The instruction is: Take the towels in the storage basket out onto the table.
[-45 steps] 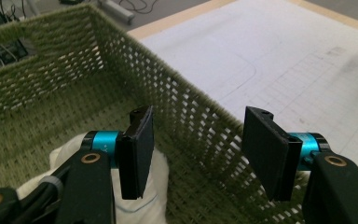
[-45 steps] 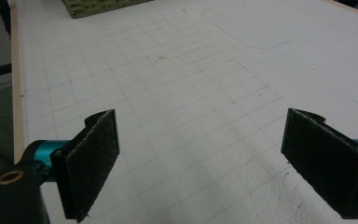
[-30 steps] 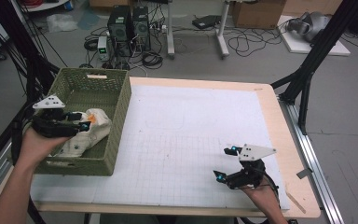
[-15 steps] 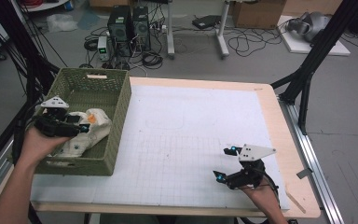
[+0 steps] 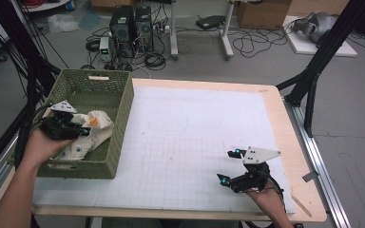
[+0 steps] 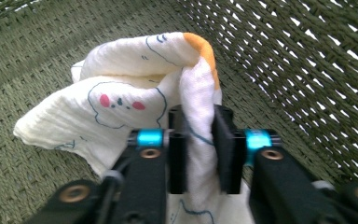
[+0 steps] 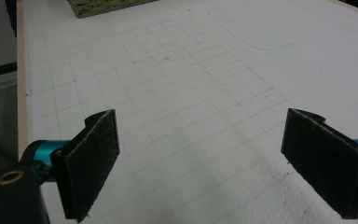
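two claws are at work over one wide bench (image 5: 199, 142), its top a white gridded mat with a pale wooden border, smooth and flat. at its left edge sits a green woven basket (image 5: 121, 114), rectangular, stiff-walled, with an open weave that lets light through near the rim. inside it lies a cloth (image 5: 97, 126), soft, cream-white, crinkled like muslin, printed with small blue-outlined cartoon faces with pink cheeks and one orange patch at a fold.

the step in hand looks like the pick-up: the left claw (image 5: 83, 130) is down in the basket and its jaws have just been closing, and in the left gripper view they now pinch a raised fold of the cloth (image 6: 121, 102) between the pads. the rest of the cloth still lies bunched on the basket floor.

the right claw (image 5: 229, 166) hangs low over the near right part of the mat, jaws spread wide with nothing between them, well apart from the basket.

next, i'd judge, comes a straight lift to clear the basket wall; the limp cloth will trail and could snag on the weave, so the pinch must hold firm.
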Demonstrator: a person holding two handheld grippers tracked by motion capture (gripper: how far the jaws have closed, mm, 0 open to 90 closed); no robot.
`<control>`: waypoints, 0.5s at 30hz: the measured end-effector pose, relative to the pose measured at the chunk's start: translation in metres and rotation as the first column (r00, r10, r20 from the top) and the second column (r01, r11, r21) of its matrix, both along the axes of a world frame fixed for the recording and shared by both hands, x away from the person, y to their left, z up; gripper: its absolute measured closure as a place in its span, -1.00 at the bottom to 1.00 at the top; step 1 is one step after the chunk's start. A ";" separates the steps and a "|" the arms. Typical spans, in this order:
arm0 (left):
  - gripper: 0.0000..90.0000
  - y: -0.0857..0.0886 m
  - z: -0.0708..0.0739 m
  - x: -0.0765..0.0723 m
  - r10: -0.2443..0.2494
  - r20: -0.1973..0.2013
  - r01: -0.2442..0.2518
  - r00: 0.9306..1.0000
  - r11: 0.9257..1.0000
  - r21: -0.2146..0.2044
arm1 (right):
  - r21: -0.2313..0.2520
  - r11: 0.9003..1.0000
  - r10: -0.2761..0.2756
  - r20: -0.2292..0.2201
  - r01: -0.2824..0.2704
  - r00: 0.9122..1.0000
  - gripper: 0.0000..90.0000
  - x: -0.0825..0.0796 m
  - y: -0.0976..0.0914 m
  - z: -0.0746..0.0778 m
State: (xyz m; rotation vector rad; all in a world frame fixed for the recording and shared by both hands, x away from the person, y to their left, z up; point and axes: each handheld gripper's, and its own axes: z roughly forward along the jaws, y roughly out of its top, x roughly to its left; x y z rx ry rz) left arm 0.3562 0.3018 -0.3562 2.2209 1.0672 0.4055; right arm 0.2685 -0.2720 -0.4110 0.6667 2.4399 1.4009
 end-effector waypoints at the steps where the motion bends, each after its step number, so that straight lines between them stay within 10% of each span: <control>1: 0.86 0.000 0.001 0.000 -0.002 0.000 0.002 1.000 1.000 -0.002 | 0.000 1.000 -0.001 0.000 0.001 1.000 -0.76 0.000 0.000 0.000; 15: 0.91 0.021 0.024 -0.012 0.035 0.082 -0.023 0.996 0.989 -0.144 | 0.002 1.000 -0.002 -0.004 0.002 1.000 -0.76 0.001 0.000 0.000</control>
